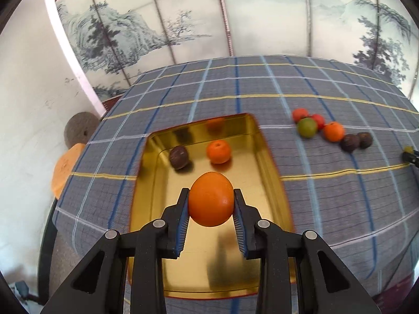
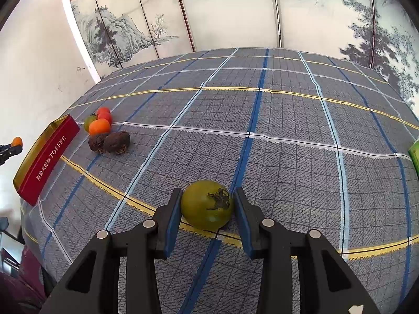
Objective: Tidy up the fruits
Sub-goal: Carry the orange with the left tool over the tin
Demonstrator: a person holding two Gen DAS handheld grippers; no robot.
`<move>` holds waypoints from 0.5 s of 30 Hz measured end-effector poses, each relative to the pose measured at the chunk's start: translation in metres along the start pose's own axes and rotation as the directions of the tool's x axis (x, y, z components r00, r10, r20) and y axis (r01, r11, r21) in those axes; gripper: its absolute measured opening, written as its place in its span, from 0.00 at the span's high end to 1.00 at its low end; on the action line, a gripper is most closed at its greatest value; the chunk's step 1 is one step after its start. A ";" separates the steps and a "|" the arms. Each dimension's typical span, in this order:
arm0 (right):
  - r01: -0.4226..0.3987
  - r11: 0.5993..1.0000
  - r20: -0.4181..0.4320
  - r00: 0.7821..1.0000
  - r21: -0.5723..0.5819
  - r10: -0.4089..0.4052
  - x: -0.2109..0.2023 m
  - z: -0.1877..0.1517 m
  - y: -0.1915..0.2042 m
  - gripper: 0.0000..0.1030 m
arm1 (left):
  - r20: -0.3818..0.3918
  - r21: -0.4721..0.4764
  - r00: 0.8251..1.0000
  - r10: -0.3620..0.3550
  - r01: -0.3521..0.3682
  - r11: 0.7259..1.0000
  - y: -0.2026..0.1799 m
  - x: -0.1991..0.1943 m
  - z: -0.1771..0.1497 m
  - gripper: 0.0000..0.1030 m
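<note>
My left gripper (image 1: 211, 198) is shut on an orange fruit (image 1: 211, 199) and holds it above the gold tin tray (image 1: 269, 157). In the tray lie an orange (image 1: 218, 151) and a dark brown fruit (image 1: 179, 157). My right gripper (image 2: 207, 201) is closed around a green tomato (image 2: 207, 204) that rests on the plaid tablecloth; both pads touch its sides. A cluster of fruits (image 1: 330, 130) lies on the cloth right of the tray: red, green, orange and two dark brown ones. The cluster also shows in the right wrist view (image 2: 104, 130).
The tray's red side reads TOFFEE in the right wrist view (image 2: 48, 157). A painted folding screen (image 1: 209, 18) stands behind the table. A green box edge (image 2: 415, 154) sits at the far right. An orange stool (image 1: 64, 167) is left of the table.
</note>
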State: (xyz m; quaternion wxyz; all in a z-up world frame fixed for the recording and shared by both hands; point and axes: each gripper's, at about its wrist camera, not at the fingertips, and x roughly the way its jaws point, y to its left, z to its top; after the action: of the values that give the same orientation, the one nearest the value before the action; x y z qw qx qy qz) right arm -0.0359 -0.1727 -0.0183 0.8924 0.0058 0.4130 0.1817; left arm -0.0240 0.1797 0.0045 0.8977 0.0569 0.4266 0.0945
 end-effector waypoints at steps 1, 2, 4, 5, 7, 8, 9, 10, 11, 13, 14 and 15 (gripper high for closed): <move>0.001 1.000 0.000 1.000 -0.001 -0.001 0.000 0.000 0.000 0.65 | -0.003 -0.004 1.000 0.006 -0.006 1.000 0.003 0.002 -0.001 0.68; 0.002 1.000 0.000 1.000 -0.001 -0.002 0.000 0.000 0.000 0.65 | -0.008 -0.009 1.000 0.014 -0.015 1.000 0.007 0.005 -0.002 0.68; 0.005 1.000 -0.001 1.000 -0.004 -0.005 0.000 0.000 0.000 0.65 | -0.018 -0.016 0.999 0.028 -0.028 0.999 0.012 0.012 -0.004 0.68; 0.006 1.000 -0.001 1.000 -0.005 -0.006 0.000 0.000 0.001 0.65 | -0.025 -0.021 0.999 0.035 -0.035 0.999 0.016 0.015 -0.005 0.68; 0.008 1.000 -0.001 1.000 -0.006 -0.008 0.000 0.000 0.001 0.65 | -0.032 -0.024 0.999 0.044 -0.045 0.999 0.020 0.020 -0.007 0.68; 0.009 1.000 -0.001 1.000 -0.007 -0.009 0.000 0.000 0.000 0.65 | -0.034 -0.025 0.998 0.053 -0.054 0.998 0.022 0.023 -0.008 0.68; 0.010 1.000 -0.001 1.000 -0.008 -0.010 0.000 0.000 0.001 0.65 | -0.035 -0.024 0.997 0.061 -0.062 0.998 0.024 0.025 -0.009 0.68; 0.011 1.000 -0.001 1.000 -0.008 -0.011 0.000 0.000 0.001 0.65 | -0.037 -0.024 0.997 0.067 -0.068 0.997 0.026 0.027 -0.009 0.68; 0.011 1.000 -0.001 1.000 -0.009 -0.011 0.000 0.000 0.001 0.65 | -0.039 -0.026 0.997 0.071 -0.072 0.997 0.028 0.030 -0.009 0.68; 0.012 1.000 -0.002 1.000 -0.010 -0.012 0.001 0.001 0.002 0.65 | -0.043 -0.029 0.996 0.076 -0.078 0.997 0.031 0.034 -0.009 0.68; 0.013 1.000 -0.002 1.000 -0.010 -0.013 0.001 0.001 0.002 0.65 | -0.046 -0.029 0.996 0.081 -0.082 0.996 0.033 0.037 -0.010 0.68; 0.012 1.000 -0.002 1.000 -0.010 -0.012 0.001 0.001 0.002 0.65 | -0.049 -0.028 0.995 0.084 -0.085 0.996 0.034 0.039 -0.010 0.68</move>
State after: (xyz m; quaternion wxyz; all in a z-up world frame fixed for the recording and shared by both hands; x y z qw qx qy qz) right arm -0.0355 -0.1708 -0.0179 0.8931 -0.0012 0.4130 0.1783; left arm -0.0119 0.2219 -0.0247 0.8832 0.0590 0.4436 0.1402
